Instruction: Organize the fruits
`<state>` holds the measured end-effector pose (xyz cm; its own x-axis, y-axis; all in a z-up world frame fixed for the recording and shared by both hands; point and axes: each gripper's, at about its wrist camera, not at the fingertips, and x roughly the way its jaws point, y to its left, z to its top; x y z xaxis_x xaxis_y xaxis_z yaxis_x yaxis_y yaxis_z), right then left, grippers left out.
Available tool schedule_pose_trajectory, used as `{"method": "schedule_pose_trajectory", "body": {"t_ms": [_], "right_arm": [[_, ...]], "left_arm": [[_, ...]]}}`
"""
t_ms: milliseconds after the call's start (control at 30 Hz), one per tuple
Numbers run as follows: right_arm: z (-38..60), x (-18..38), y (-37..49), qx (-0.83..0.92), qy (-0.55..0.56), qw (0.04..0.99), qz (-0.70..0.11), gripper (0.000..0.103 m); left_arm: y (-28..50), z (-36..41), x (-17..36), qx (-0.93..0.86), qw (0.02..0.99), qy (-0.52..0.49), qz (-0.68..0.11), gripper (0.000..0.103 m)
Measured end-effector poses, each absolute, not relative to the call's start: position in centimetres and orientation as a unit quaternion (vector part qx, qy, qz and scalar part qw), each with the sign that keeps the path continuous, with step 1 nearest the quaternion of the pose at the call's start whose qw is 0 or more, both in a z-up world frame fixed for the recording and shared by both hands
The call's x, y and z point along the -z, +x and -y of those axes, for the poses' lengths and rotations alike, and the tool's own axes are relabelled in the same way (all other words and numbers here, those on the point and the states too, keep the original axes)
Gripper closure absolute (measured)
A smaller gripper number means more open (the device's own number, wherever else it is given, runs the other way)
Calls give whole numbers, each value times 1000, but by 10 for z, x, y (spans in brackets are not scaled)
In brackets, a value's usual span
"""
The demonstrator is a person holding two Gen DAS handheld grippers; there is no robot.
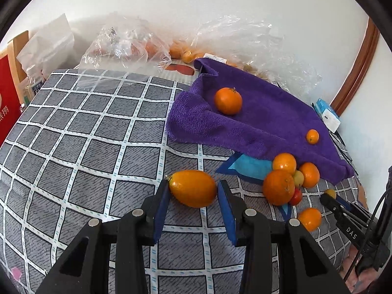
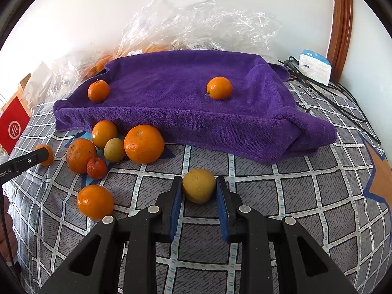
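The left hand-held gripper is closing its blue pads around an oval orange fruit lying on the checked cloth, while the right hand-held gripper is pinching a small yellow fruit. Two oranges are sitting on the purple towel. Round skins could be slipping out sideways, rolling into the loose pile nearby.

White letters "DAS" run along the black arm of the right gripper, seen from the left wrist camera. From the right wrist camera, the left gripper carries the partial lettering "obot.AI". A red box at the table's edge bears a white circular logo; its Chinese characters and the white barcode label are too small to read.
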<state>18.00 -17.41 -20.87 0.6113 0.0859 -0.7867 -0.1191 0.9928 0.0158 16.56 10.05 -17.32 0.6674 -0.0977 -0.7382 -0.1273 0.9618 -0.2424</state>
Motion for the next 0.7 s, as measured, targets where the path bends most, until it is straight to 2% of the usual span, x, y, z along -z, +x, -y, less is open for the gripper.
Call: {"method": "schedule_pose_trajectory", "body": {"t_ms": [367, 700], "right_arm": [[179, 207, 180, -61, -2, 898, -435, 76], [172, 204, 175, -65, -22, 903, -425, 76]], "left_arm": [[168, -98, 178, -11, 907, -127, -402, 62], [162, -107, 176, -6, 911, -160, -380, 64]]}}
